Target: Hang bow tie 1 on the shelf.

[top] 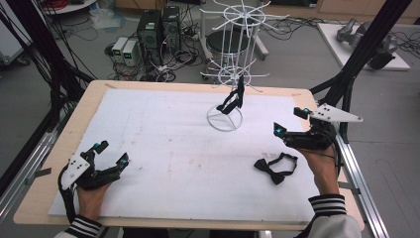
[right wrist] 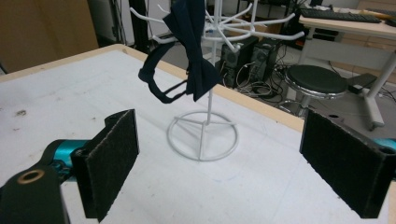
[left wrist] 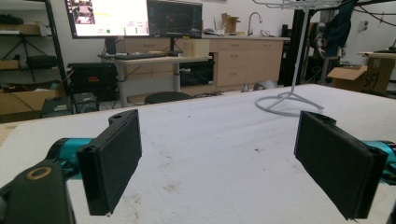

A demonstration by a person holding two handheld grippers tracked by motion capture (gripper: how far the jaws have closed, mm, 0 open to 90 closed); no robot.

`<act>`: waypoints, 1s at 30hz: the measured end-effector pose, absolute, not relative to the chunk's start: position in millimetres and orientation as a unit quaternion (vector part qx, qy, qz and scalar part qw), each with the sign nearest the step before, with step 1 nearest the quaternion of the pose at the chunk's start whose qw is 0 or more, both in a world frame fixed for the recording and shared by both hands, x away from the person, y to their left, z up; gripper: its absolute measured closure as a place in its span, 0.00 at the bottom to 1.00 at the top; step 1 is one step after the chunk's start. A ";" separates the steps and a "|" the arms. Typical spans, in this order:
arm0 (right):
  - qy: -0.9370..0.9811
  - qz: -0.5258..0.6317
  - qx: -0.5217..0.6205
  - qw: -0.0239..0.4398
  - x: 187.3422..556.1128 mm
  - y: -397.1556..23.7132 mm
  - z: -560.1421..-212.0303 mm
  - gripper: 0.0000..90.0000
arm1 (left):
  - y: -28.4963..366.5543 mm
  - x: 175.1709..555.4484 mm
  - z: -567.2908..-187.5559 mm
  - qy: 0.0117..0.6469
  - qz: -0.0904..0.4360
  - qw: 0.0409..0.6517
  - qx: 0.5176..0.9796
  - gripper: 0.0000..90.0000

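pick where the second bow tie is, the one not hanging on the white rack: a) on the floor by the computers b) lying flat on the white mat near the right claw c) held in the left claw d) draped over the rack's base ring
b: the loose bow tie lies flat on the white mat, just inward of the right claw, which is open and empty; the other bow tie hangs on the white rack.

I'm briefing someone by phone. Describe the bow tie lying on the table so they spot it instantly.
Start at the white pad covering the table, then go to its near right corner, beside the right gripper. The loose bow tie lies flat there, strap looped behind it. The other bow tie hangs on the white wire rack.
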State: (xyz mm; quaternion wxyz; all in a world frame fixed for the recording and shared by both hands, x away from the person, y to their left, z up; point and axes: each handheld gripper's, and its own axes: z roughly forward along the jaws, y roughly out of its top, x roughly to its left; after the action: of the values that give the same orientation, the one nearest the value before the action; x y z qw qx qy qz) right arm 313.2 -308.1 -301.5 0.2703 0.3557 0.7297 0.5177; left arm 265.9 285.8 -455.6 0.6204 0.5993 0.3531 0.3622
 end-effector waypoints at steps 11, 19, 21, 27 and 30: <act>0.731 0.512 0.367 0.262 300.0 -313.5 -328.3 0.12 | 285.5 265.6 -455.7 0.352 0.364 0.621 0.598 0.17; 0.723 0.515 0.378 0.262 293.9 -318.5 -341.9 0.12 | 285.5 265.7 -455.7 0.352 0.364 0.622 0.598 0.17; 0.719 0.517 0.381 0.265 293.6 -318.9 -345.1 0.12 | 285.6 265.6 -455.7 0.352 0.364 0.621 0.598 0.17; 0.696 0.535 0.388 0.281 291.6 -320.0 -355.6 0.12 | 285.8 265.5 -455.7 0.352 0.364 0.621 0.598 0.17; 0.679 0.551 0.389 0.290 289.9 -320.5 -362.9 0.12 | 285.8 265.4 -455.7 0.352 0.364 0.622 0.598 0.17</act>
State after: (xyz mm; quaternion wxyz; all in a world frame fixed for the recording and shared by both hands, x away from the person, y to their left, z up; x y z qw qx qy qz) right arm 289.9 -320.5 -362.9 0.2905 0.3888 0.6793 0.5505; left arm 265.4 285.8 -455.7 0.6216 0.5980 0.3518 0.3635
